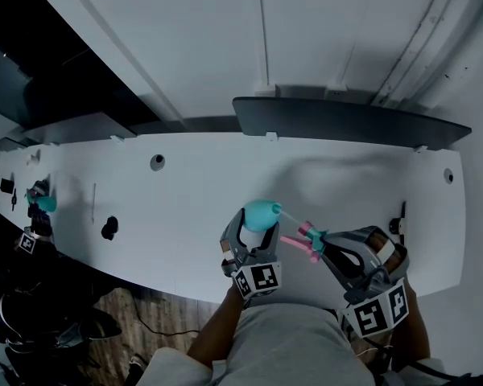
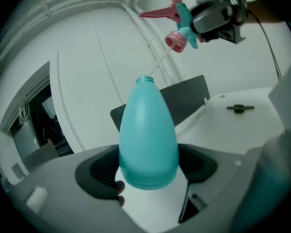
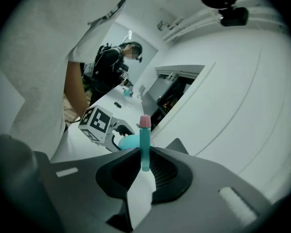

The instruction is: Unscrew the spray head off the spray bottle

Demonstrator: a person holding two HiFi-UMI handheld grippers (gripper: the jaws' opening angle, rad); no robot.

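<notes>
Loads of bare white tabletop (image 1: 201, 179) behind the tongs, all the way back to the dark curved panel (image 1: 346, 123) on the far edge. Both tools sit near the front edge, close to the person's shirt (image 1: 298, 344).

The teal egg-shaped plastic bottle (image 2: 148, 135) is in the left gripper (image 1: 256, 230), jaws spread wide and clamped round its fat body, neck open. The teal-and-pink spray head (image 2: 182, 21) is off and pinched in the nearly closed right gripper (image 3: 144, 165), just beside the neck. Its clear dip tube (image 2: 157, 64) runs down to the opening.

There's a small black knob (image 1: 109, 228) off left and a black bolt-like bit (image 1: 400, 223) off right, both well apart.
</notes>
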